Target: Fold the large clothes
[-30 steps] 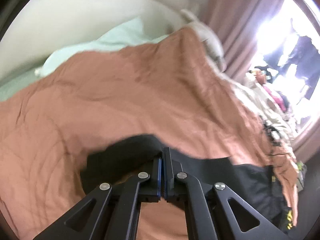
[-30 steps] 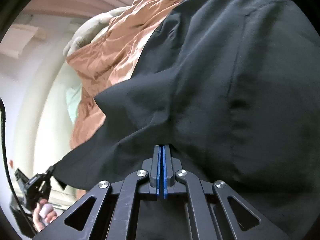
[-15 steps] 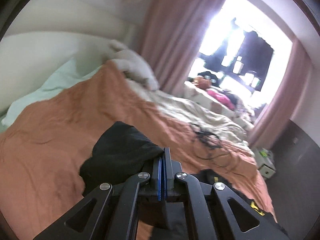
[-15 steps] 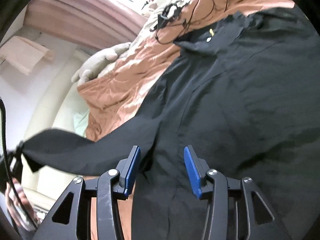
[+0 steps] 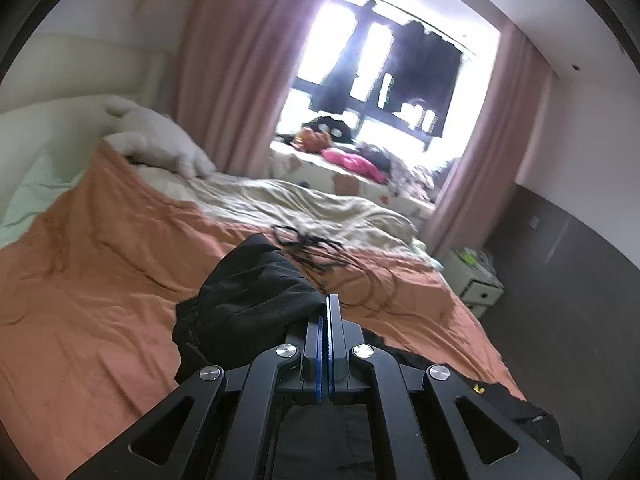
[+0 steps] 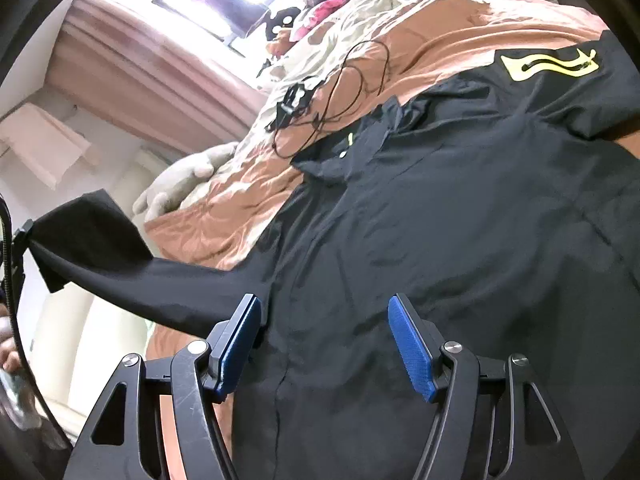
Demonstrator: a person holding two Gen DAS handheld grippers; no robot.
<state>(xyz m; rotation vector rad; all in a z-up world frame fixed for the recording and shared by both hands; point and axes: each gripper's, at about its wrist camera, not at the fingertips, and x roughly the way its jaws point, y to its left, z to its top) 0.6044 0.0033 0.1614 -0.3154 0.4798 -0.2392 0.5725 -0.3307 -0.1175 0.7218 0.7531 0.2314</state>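
A large black garment (image 6: 460, 240) with a yellow print lies spread on the orange bed cover (image 6: 224, 216). My left gripper (image 5: 328, 312) is shut on a bunched end of the black garment (image 5: 248, 304) and holds it lifted above the bed. In the right wrist view that lifted end (image 6: 92, 236) stretches out to the left, with my left gripper at the frame's left edge. My right gripper (image 6: 324, 340) is open and empty, just above the garment's body.
A tangle of black cable (image 5: 316, 248) lies on the orange cover (image 5: 100, 280) beyond the garment. A plush toy (image 5: 160, 140) and cream bedding (image 5: 304, 208) lie further back. A white bedside cabinet (image 5: 476, 280) stands right of the bed, near the curtains and window.
My right gripper has opened and let go of the garment, then drawn back. My left gripper has lifted its end of the garment and swung towards the window.
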